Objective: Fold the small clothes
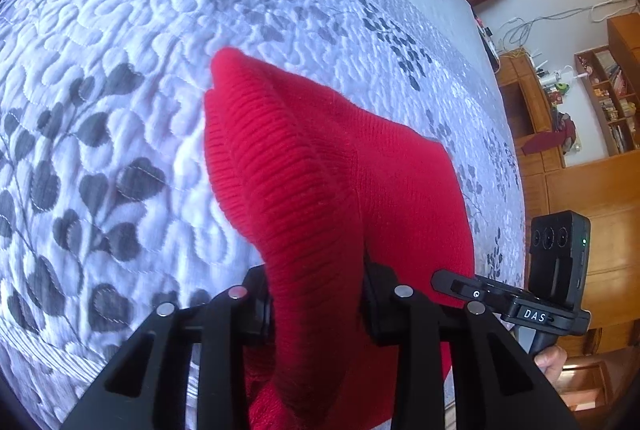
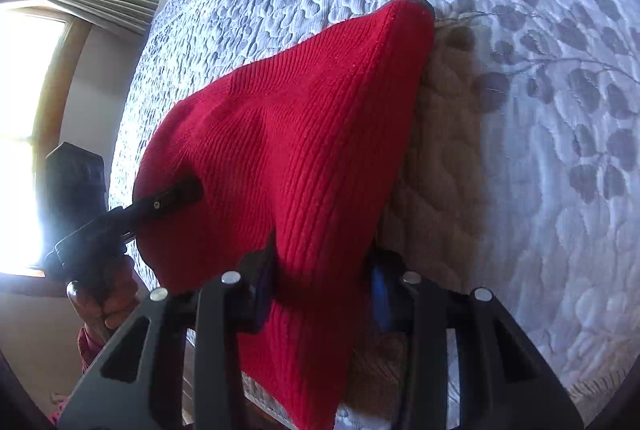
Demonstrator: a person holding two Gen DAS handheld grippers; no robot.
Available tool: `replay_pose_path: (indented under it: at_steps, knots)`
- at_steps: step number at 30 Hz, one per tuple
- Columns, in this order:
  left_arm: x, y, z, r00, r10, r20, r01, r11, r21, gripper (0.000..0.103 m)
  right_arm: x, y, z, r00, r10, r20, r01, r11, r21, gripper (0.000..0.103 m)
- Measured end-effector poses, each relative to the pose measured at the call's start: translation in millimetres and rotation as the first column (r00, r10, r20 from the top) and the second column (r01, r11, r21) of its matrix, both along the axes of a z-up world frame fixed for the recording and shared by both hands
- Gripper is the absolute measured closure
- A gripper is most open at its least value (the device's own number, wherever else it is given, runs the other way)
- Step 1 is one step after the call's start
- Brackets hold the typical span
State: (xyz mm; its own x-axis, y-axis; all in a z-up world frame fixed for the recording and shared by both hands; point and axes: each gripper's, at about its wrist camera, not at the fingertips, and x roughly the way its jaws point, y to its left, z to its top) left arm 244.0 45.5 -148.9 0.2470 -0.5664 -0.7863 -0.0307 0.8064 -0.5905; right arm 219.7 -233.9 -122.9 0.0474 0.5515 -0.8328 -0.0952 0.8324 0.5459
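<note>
Pinching a bunched fold of the red knit garment [image 1: 320, 182], the left claw [image 1: 318, 304] is closed down on the cloth. The right claw [image 2: 320, 294] likewise clamps another part of the same garment [image 2: 304, 134]. The knit slopes away from both claws over the quilted bedspread [image 1: 120, 50], its far tip near the leaf-patterned surface.

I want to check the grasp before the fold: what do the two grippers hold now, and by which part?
Both hold the red knitted garment. The left gripper pinches a bunched ribbed edge; the right gripper pinches another edge fold.
</note>
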Motion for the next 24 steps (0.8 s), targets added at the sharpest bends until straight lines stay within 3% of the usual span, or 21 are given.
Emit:
replay_pose_path:
  at_steps: [9,16,21,24]
  knots:
    - [-12,-65,31,0.996,-0.080,0.050,0.080,0.997,-0.002,0.070,-22,-55,37,0.999,-0.017,0.049,0.019,0.999,-0.028,0.066]
    - [-1,-141,62,0.983,-0.129,0.131,0.130,0.992,0.004,0.070,-2,-126,73,0.994,-0.046,0.095,0.054,0.995,-0.079,0.066]
    - [20,-186,62,0.980,-0.141,0.142,0.140,0.990,0.021,0.070,20,-170,75,0.993,-0.060,0.099,0.069,0.993,-0.091,0.066]
    - [29,-202,51,0.981,-0.141,0.130,0.135,0.989,0.056,0.072,32,-183,61,0.994,-0.065,0.089,0.074,0.991,-0.108,0.066]
